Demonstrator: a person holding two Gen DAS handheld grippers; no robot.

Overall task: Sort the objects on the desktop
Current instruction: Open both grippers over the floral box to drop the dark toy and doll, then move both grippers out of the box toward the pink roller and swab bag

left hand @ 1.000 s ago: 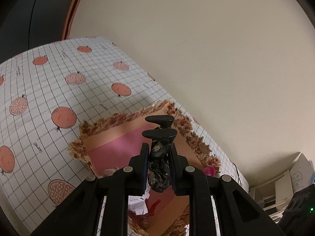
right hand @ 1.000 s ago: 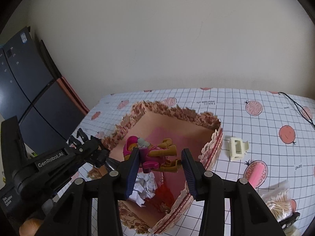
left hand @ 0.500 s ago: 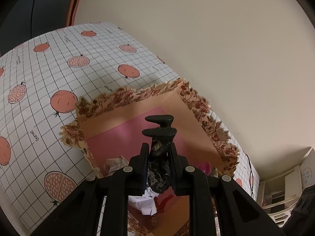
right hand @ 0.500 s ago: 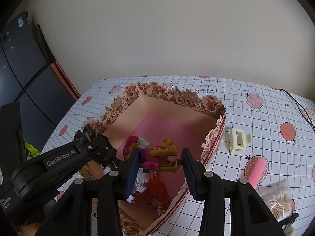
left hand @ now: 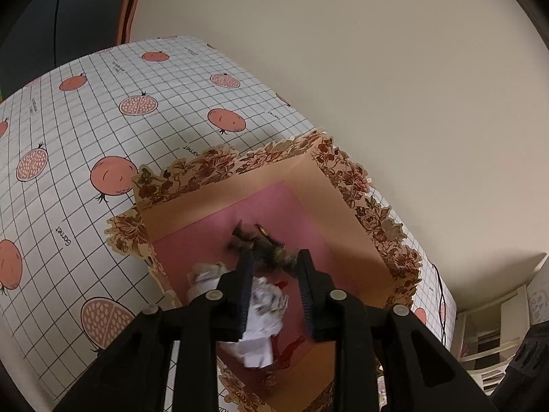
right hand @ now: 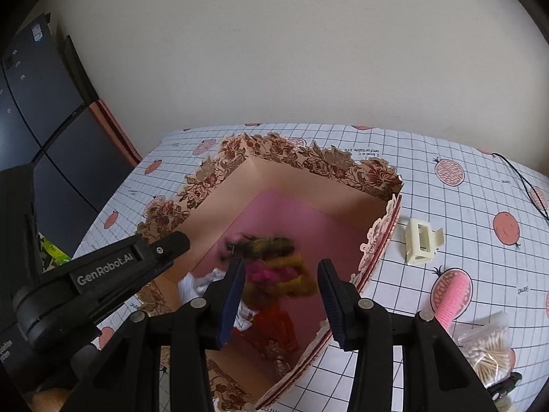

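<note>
Since a second ago the dark patterned hair clip [left hand: 262, 245] has left the left gripper [left hand: 274, 261] and now shows as a blur over the pink floor of the box [left hand: 346, 185], beyond the fingertips. That gripper's jaws are opening, with a clear gap and nothing pressed between the pads. The toy figure [right hand: 278, 273], pink and yellow, has likewise come free of the right gripper [right hand: 281, 269]: it is blurred, between and just past the jaws, and neither pad visibly presses on it, so the jaws stand narrowly apart around it. In the right view the clip [right hand: 264, 245] is a smear just above the figure. Both grippers hang over the flower-edged box, which also holds crumpled white paper [left hand: 262, 312] and a red scrap [left hand: 291, 346]. On the checked tablecloth [right hand: 463, 213] beside the box lie a cream claw clip [right hand: 422, 240], a pink comb [right hand: 453, 295] and a bag of cotton swabs [right hand: 487, 350]
</note>
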